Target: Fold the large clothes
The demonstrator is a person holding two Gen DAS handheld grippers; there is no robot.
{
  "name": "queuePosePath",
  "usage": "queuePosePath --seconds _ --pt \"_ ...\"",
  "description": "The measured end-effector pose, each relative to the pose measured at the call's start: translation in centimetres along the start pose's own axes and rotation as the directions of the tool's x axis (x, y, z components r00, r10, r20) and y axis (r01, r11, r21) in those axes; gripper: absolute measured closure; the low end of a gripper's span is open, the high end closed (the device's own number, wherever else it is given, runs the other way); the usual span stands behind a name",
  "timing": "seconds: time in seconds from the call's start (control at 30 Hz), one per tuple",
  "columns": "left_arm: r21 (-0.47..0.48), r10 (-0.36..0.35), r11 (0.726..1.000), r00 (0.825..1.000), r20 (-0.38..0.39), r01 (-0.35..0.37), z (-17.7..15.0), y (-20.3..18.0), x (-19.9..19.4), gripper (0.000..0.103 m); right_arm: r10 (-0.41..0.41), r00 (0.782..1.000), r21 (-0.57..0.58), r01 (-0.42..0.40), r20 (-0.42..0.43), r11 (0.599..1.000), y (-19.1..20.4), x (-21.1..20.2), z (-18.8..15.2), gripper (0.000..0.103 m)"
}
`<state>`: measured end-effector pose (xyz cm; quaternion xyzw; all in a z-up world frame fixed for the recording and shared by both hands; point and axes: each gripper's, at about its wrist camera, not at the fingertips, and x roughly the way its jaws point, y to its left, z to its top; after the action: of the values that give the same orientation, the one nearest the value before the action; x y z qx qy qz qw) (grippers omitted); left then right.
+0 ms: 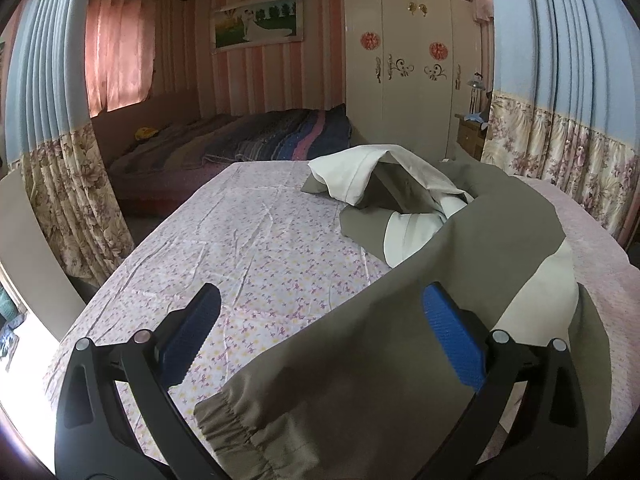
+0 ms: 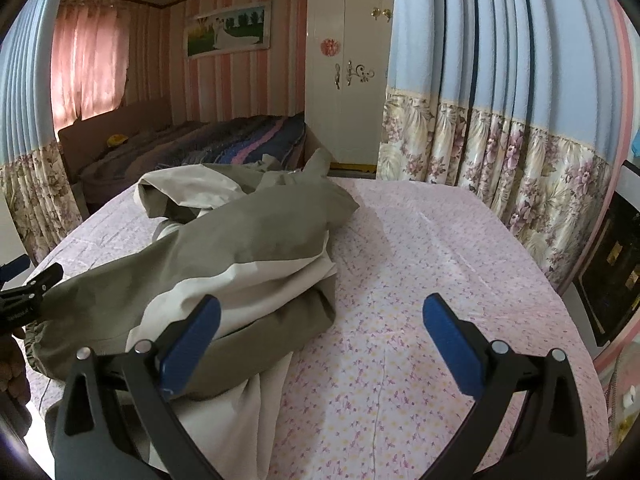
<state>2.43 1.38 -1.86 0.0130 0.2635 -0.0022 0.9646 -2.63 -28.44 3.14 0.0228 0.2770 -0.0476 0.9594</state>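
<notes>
Jacket [image 1: 472,264] crumpled on floral sheet [image 1: 256,248]; elastic cuff [image 1: 236,428] only in left view; both tongs [image 1: 320,340] [image 2: 320,340] released.

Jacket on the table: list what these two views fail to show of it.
- Jacket front and fastening: bunched folds cover them in both views.
- Its far sleeve: buried under the heap, right wrist view.
- The elastic cuff: cut off by the bottom edge, left wrist view.
- The table under it: covered by the cloth.

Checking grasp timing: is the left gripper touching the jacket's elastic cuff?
Cannot tell. In the left wrist view the left gripper is open over the cuff; no contact or gap shows plainly.
</notes>
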Motion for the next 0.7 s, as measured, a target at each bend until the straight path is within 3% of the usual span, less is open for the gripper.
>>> queuePosePath --seconds 0.47,0.7 --pt "0.010 0.001 1.000 1.000 -0.004 -0.001 -1.0 1.2 -0.8 0.003 -0.005 1.000 -0.003 0.005 0.013 1.000 0.5 -1.4 -0.2 0.002" --pt "-0.002 0.001 1.000 1.000 -0.006 -0.001 -0.9 2.2 -0.4 0.003 0.017 1.000 -0.025 -0.017 -0.021 1.000 2.4 -0.4 -0.2 0.002"
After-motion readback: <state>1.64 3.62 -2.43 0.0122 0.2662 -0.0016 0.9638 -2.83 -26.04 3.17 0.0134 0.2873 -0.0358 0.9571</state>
